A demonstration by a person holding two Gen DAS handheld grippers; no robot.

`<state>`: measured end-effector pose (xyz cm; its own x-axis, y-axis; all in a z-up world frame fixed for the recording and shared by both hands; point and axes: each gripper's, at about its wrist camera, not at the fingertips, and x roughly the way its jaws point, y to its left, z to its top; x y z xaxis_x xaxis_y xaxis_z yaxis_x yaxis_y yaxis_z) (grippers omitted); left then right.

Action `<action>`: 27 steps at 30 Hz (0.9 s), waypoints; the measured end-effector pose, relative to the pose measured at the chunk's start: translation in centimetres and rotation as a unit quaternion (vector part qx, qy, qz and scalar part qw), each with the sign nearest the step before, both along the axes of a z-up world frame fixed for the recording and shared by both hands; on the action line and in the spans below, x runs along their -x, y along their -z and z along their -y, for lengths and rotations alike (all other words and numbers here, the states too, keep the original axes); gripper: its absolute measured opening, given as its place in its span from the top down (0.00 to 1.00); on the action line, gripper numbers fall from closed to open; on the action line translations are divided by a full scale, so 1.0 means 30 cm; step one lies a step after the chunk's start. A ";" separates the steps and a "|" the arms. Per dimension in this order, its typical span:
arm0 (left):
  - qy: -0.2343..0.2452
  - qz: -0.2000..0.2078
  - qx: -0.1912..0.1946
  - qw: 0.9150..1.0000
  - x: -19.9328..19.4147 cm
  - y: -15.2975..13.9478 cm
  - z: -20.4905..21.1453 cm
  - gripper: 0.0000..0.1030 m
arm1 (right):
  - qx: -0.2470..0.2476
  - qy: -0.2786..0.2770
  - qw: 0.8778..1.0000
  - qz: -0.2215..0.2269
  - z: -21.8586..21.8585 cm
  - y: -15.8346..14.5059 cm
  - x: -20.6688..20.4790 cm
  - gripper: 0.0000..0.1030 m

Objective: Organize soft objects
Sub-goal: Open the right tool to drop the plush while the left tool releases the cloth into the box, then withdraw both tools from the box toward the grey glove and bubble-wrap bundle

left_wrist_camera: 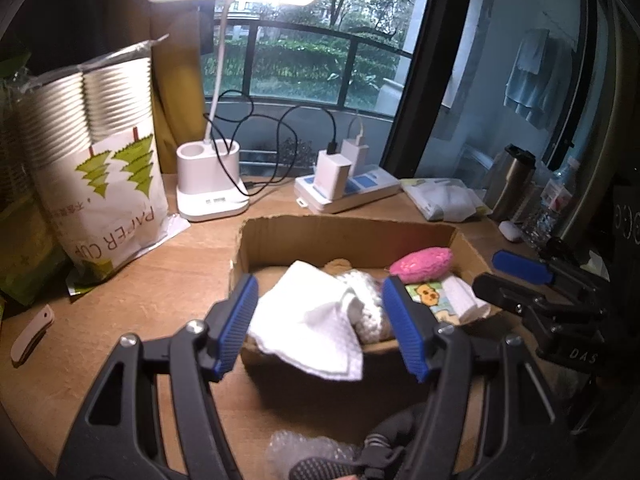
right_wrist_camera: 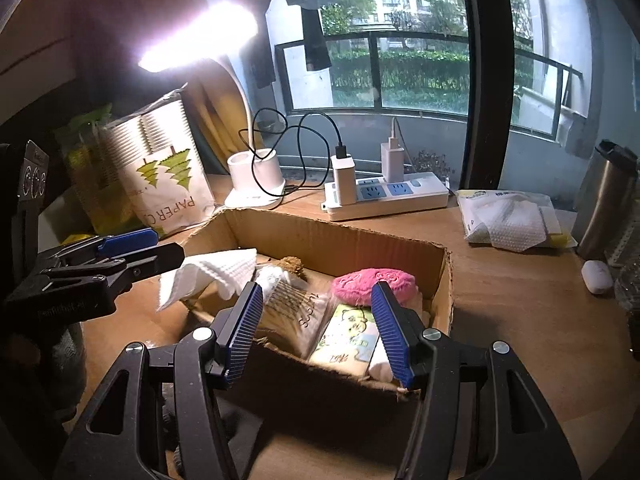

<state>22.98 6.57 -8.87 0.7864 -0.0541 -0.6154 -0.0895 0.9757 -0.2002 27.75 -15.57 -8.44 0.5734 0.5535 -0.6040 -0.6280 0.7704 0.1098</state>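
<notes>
Cardboard is what the open box [left_wrist_camera: 348,236] on the wooden desk [left_wrist_camera: 132,320] is made of, and the soft things are gathered inside it. A white cloth [left_wrist_camera: 316,324] is draped over the near left rim of the box, one corner hanging outside the wall. Beside it, partly covered by it, a white knitted item [left_wrist_camera: 368,308] is seen, though its shape cannot be told. A pink plush piece [right_wrist_camera: 374,284] is lodged against the right wall, and below it a cartoon-printed tissue pack [right_wrist_camera: 348,340] is laid flat, with a clear packet [right_wrist_camera: 288,312] just to its left.

The left gripper [left_wrist_camera: 320,328] is held spread wide above the near side of the box, its blue pads [left_wrist_camera: 236,328] on either side of the white cloth; nothing is clamped between them. In the right wrist view this gripper is seen from the side, close to the cloth, but contact cannot be told. The right gripper [right_wrist_camera: 318,330] is likewise held wide apart over the near edge of the box, with nothing between its jaws.

Behind the box, a lit desk lamp [left_wrist_camera: 212,184], a power strip [right_wrist_camera: 386,198] with two chargers plugged in, a bag of paper cups [left_wrist_camera: 100,180], an opened wipe pack [right_wrist_camera: 508,220] and a steel tumbler [right_wrist_camera: 604,200] are placed on the desk.
</notes>
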 end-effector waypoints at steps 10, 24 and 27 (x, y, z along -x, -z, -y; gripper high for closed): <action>0.005 0.012 -0.005 1.000 0.103 -0.024 0.009 0.36 | 0.002 -0.006 1.000 0.012 -0.006 -0.029 0.097 0.42; -0.013 0.015 0.008 1.000 0.241 0.015 -0.064 0.35 | 0.022 -0.022 0.999 0.010 -0.058 0.000 0.215 0.42; -0.017 0.014 0.012 1.000 0.266 0.028 -0.082 0.35 | 0.026 -0.025 0.999 0.008 -0.073 0.010 0.237 0.42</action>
